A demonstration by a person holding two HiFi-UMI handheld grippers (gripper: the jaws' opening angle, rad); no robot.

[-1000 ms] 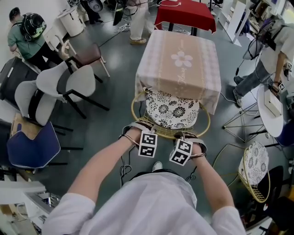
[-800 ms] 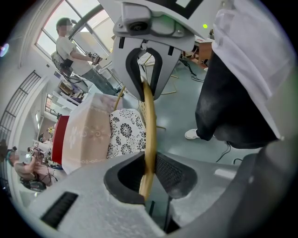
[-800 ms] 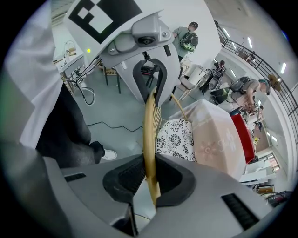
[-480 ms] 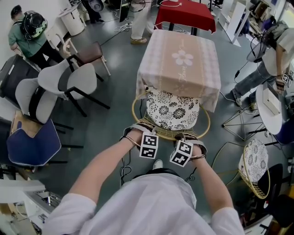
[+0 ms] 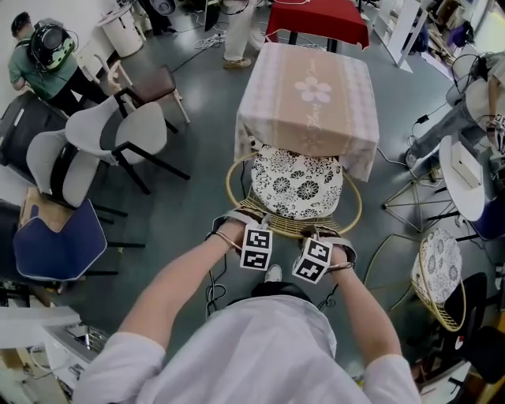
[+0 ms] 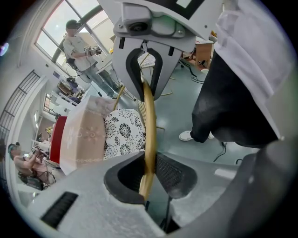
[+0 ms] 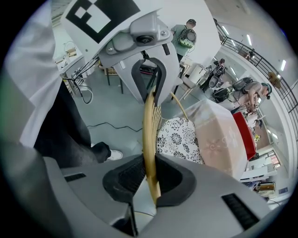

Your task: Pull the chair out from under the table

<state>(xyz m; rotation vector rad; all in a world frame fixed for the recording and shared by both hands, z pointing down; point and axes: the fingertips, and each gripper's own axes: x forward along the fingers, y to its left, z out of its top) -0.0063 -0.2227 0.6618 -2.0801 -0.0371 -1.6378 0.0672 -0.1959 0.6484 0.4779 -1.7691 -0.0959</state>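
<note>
A round rattan chair (image 5: 272,222) with a black-and-white floral cushion (image 5: 297,185) stands half under a table (image 5: 308,95) draped in a pink flowered cloth. Both grippers hold the chair's curved back rim, on the side nearest me. In the left gripper view, my left gripper (image 6: 150,169) is shut on the yellow rim (image 6: 149,116), with the cushion (image 6: 123,135) and table (image 6: 84,139) beyond. My right gripper (image 7: 149,179) is likewise shut on the rim (image 7: 150,130), with its cushion (image 7: 179,139) ahead. In the head view, the left gripper (image 5: 241,221) and right gripper (image 5: 322,235) sit side by side.
Grey-white chairs (image 5: 118,142) and a blue-seated chair (image 5: 55,241) stand at the left. A second rattan chair (image 5: 438,284) and a white round table (image 5: 464,185) are at the right. A red-covered table (image 5: 319,20) is behind. People stand around the edges, and a cable (image 5: 211,288) lies by my feet.
The chair has slid toward me with both grippers on its rim. More of the floral cushion shows beyond the tablecloth's edge, and the table sits further away.
</note>
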